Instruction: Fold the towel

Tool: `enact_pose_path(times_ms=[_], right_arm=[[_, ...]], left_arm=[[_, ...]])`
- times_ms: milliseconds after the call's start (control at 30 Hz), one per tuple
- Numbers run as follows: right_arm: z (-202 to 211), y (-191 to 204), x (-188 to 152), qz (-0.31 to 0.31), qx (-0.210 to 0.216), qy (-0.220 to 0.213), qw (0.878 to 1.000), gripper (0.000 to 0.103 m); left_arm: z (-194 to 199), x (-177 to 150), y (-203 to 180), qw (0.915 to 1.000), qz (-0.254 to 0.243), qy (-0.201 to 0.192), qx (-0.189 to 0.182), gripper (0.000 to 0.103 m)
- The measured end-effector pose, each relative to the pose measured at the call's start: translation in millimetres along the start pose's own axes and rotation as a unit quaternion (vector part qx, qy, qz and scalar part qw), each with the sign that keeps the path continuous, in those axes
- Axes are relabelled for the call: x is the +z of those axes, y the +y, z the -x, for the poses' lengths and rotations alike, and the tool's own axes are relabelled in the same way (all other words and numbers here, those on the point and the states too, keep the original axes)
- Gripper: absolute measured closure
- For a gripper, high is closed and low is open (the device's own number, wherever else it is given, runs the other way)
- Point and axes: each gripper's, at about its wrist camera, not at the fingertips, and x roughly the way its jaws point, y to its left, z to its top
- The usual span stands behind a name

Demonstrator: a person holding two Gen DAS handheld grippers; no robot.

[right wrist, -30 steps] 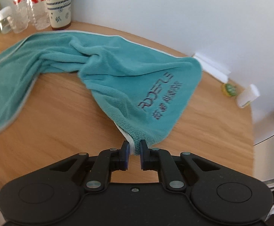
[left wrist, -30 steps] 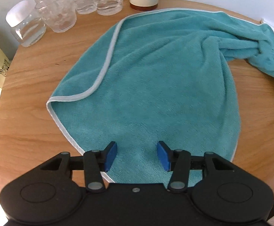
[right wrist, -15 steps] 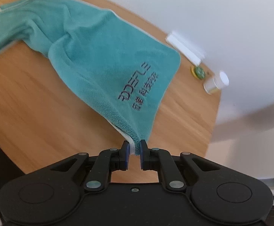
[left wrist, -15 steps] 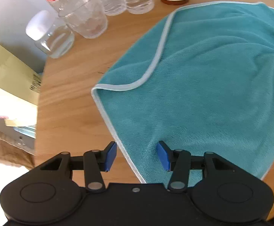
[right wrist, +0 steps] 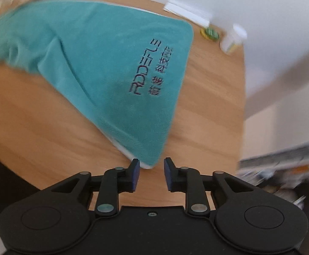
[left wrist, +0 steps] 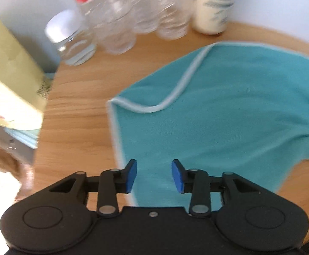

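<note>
A teal towel (left wrist: 228,110) with a pale hem lies crumpled on the round wooden table (left wrist: 75,110). In the left wrist view its left edge is folded over near a corner, and my left gripper (left wrist: 154,175) hovers open above the towel's near left edge with nothing between its blue pads. In the right wrist view the towel (right wrist: 103,63) shows dark embroidered lettering, and its near corner lies on the table just in front of my right gripper (right wrist: 151,173). That gripper is open, its pads apart on either side of the corner tip.
Several clear plastic bottles (left wrist: 120,19), a glass jar (left wrist: 73,40) and a cream patterned tumbler (left wrist: 214,4) stand at the table's far left. A yellow bag (left wrist: 7,80) sits beyond the left edge. A small white bottle (right wrist: 233,39) and green lid (right wrist: 210,33) lie near the right rim.
My right gripper has opened and let go of the towel corner, which now lies on the table. The left gripper has swung left and nearer to the towel's left edge, staying open.
</note>
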Motion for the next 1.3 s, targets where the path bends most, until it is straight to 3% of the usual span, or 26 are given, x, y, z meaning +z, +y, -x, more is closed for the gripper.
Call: enact_pose_path(times_ms=[100,200,300,400,567,600,633,733,833,1033,1133,1167,1300], right_arm=[[-7.2,2.9,-4.0,-0.027,0.001,-0.021,0.999,0.070],[-17.7,11.9,-9.0,-0.019,-0.001,-0.010,1.000,0.066],[-23.6,22.3,-19.8,0.002,-0.039,-0.005,0.999,0.065],[-33.7,24.1,-29.4,-0.010,-0.050,0.006,0.999,0.064],[-37.4,15.8,-29.4,-0.051,-0.073,-0.047,0.995,0.064],[-38.7,14.5,-28.6,-0.052,-0.077,-0.054,0.994,0.067],[-40.5,13.0,-27.1,-0.052,-0.079,-0.058,0.994,0.095],[-43.1,7.6,-23.0,-0.067,-0.065,-0.072,0.993,0.098],[-34.0,4.6,-24.7,-0.064,-0.092,-0.082,0.990,0.098],[6.6,7.1,-29.4,-0.010,-0.153,-0.082,0.985,0.098],[20.8,22.5,-31.8,0.070,-0.194,-0.085,0.975,0.098],[19.3,29.0,-33.9,0.099,-0.195,-0.073,0.973,0.097],[11.2,39.8,-46.2,0.147,-0.130,-0.037,0.980,0.096]], left_arm=[[4.4,-12.4,-26.6,0.9990,-0.019,-0.009,-0.040,0.059],[-4.6,-23.6,-42.5,0.9981,-0.025,0.010,-0.056,0.059],[-16.7,-29.6,-45.0,0.9979,-0.033,0.021,-0.051,0.059],[-27.1,-36.8,-41.7,0.9979,-0.030,0.039,-0.041,0.059],[-35.3,-42.5,-36.9,0.9975,-0.035,0.056,-0.027,0.059],[-35.4,-42.4,-36.5,0.9975,-0.034,0.056,-0.028,0.059],[-35.7,-42.3,-36.4,0.9974,-0.035,0.057,-0.028,0.059],[-36.7,-41.3,-35.6,0.9968,-0.042,0.064,-0.023,0.057],[-36.9,-42.3,-28.0,0.9965,-0.053,0.065,0.005,0.056],[-36.7,-45.3,1.3,0.9939,-0.053,0.092,0.029,0.056],[-37.2,-45.0,6.7,0.9922,-0.064,0.099,0.039,0.056],[-37.3,-44.9,7.2,0.9917,-0.067,0.102,0.041,0.056],[-37.9,-44.7,4.1,0.9891,-0.076,0.115,0.051,0.056]])
